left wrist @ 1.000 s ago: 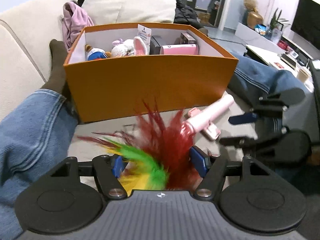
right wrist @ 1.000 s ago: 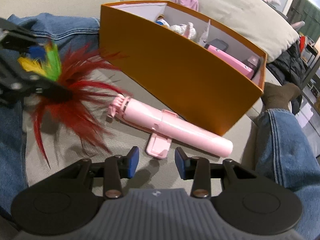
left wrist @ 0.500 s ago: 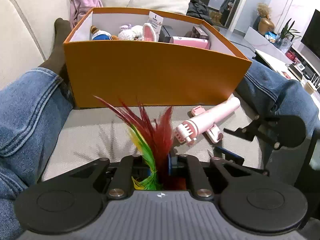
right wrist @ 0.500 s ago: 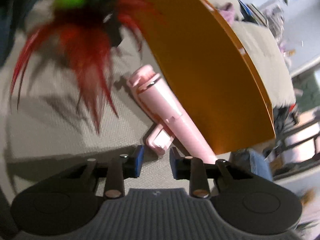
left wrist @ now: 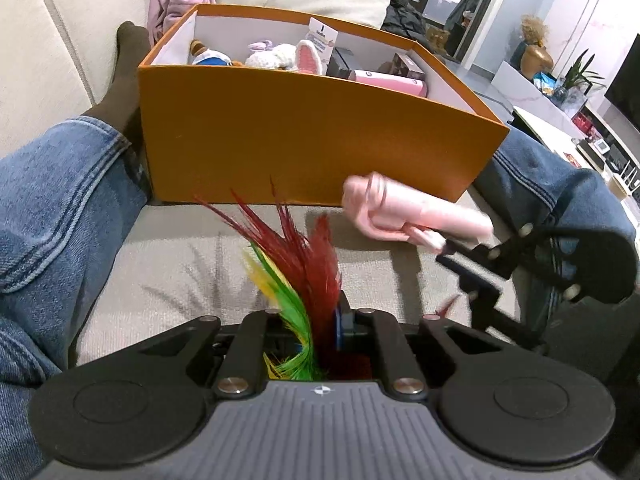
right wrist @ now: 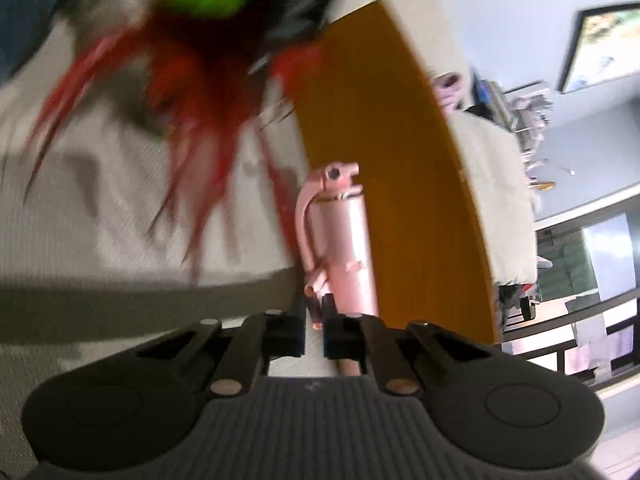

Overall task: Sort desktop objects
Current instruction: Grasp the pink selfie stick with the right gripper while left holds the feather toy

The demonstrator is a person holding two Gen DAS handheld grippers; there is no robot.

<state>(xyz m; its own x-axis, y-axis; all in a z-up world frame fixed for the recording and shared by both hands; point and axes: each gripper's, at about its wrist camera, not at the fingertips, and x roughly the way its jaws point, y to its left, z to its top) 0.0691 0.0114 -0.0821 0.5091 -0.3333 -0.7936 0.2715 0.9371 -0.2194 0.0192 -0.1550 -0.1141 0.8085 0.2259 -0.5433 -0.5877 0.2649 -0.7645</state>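
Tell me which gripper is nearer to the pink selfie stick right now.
The right. The right gripper has its jaws shut on a tab of the pink selfie stick, lifting it beside the orange box. The left gripper sits apart, clamped on the feather toy.

Jeans-clad legs (left wrist: 60,208) on a beige sofa (left wrist: 36,52).

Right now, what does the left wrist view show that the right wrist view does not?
Only the left wrist view shows the inside of the orange box, with a plush bunny and a pink case, and the jeans leg.

Only the right wrist view shows the right gripper jaws shut on the pink selfie stick's clip.

Both show the feather toy, the stick and the box's outer wall.
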